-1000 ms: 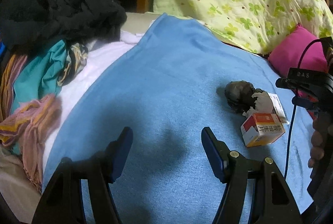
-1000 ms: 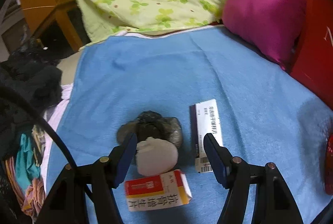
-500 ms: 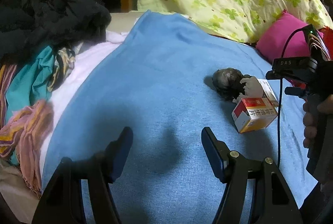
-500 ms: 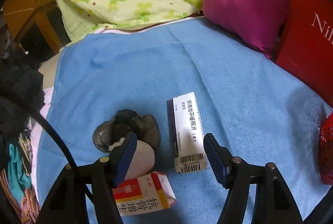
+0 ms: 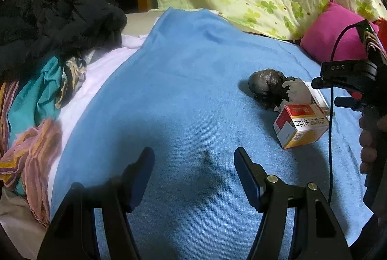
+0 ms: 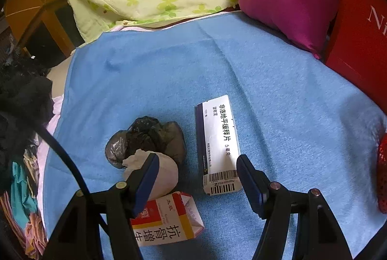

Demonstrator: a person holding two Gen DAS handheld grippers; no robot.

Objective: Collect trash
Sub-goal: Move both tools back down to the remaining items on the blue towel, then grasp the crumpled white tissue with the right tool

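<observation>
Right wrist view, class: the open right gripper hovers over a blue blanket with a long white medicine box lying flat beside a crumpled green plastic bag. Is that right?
One detail is wrong: the crumpled plastic bag is black, not green, as the right wrist view shows. The rest stands: the right gripper is open above the blue blanket, and the long white medicine box lies flat beside the bag.

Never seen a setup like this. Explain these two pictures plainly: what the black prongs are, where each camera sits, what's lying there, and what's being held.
No robot: a person holds tongs in each hand, with a camera on each looking along the prongs. One picture looks past the left tongs, the other past the right tongs. Both are open and hold nothing. On the blue blanket lie a crumpled black bag, a white tissue wad, a red and white box and a long white box. The right tongs hover over that trash.
</observation>
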